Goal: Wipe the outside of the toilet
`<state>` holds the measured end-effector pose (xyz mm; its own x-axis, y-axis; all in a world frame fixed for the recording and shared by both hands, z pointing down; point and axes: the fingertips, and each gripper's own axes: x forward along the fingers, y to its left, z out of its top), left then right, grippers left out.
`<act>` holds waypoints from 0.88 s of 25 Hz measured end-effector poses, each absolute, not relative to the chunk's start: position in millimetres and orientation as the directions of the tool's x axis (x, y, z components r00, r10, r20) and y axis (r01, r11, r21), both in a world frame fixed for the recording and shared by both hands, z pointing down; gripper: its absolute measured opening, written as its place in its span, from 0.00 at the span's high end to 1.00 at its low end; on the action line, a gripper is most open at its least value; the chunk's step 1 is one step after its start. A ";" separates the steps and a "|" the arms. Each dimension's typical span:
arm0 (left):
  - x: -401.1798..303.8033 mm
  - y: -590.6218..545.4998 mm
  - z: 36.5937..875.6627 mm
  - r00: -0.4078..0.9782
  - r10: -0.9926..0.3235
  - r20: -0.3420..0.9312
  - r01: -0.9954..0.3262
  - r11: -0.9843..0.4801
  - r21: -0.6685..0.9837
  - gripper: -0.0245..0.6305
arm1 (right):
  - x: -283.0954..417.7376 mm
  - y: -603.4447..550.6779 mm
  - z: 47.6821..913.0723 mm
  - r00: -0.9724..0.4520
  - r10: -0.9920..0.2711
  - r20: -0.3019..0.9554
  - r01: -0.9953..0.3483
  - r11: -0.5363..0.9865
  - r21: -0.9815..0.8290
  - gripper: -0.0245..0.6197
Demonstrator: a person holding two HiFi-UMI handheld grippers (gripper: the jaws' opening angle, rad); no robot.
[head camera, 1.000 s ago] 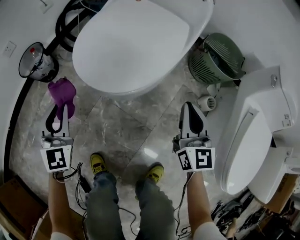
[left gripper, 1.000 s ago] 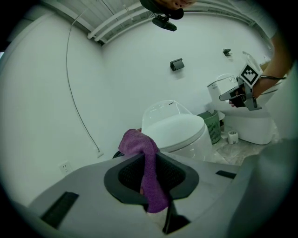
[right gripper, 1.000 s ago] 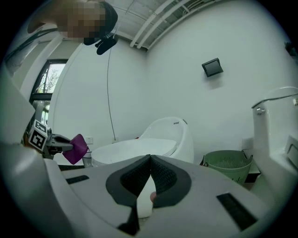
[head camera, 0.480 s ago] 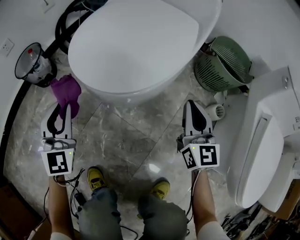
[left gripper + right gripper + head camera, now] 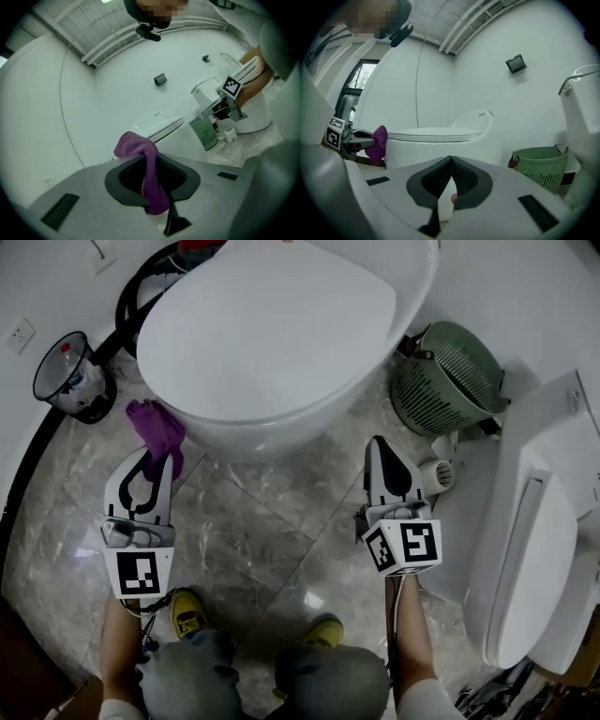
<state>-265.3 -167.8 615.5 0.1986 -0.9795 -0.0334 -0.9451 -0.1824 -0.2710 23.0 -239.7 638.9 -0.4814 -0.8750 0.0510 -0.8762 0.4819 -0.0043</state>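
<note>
Firstly, the head view looks down on a white toilet with its lid down, standing on a grey marble floor. The left gripper sits at the toilet's front left side, its jaws pinching a purple cloth that bunches up past the tips, right against the edge of the bowl; whether the cloth touches the porcelain cannot be told. The right gripper points at the floor near the toilet's front right, jaws pressed together, apart from the bowl. A green slatted basket stands to the right of the toilet, a second white toilet lies at the far right, and a black bin sits at the far left. Yellow shoes show at the bottom.

From the left gripper view, the jaws are closed on the cloth, which drapes over one pad and hangs down through the gap. Beyond it the toilet is seen, with the right gripper and the basket further off.

Lastly, the right gripper view shows its black pads meeting at the tips with nothing held. Ahead stands the toilet; the cloth is at its left side, and the basket is at the right
</note>
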 end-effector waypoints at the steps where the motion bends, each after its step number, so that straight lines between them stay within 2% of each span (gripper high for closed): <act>1: -257.3 -165.8 617.1 0.214 -0.977 -0.020 -0.938 -0.200 -0.284 0.83 | 24.1 -239.4 639.7 -0.484 -0.874 0.052 -0.875 0.484 -0.004 0.95; 3: -239.3 -162.7 622.2 0.272 -0.961 0.045 -0.876 -0.267 -0.401 0.83 | 27.4 -238.7 640.5 -0.483 -0.874 0.054 -0.876 0.483 -0.007 0.95; 5: -219.6 -162.6 626.6 0.336 -0.934 0.125 -0.760 -0.347 -0.550 0.83 | 32.0 -238.5 640.2 -0.478 -0.877 0.055 -0.878 0.478 -0.015 0.95; 6: -210.3 -163.7 626.5 0.358 -0.924 0.135 -0.736 -0.368 -0.568 0.83 | 34.1 -238.3 640.2 -0.477 -0.877 0.056 -0.879 0.477 -0.016 0.95; 17: -115.5 -170.2 625.3 0.554 -0.824 0.120 -0.659 -0.522 -0.541 0.83 | 51.5 -220.1 640.1 -0.470 -0.880 0.068 -0.882 0.471 0.002 0.95; 22: -63.8 -189.0 626.9 0.603 -0.794 0.079 -0.640 -0.541 -0.545 0.83 | 59.3 -213.6 641.1 -0.473 -0.878 0.078 -0.879 0.476 0.021 0.95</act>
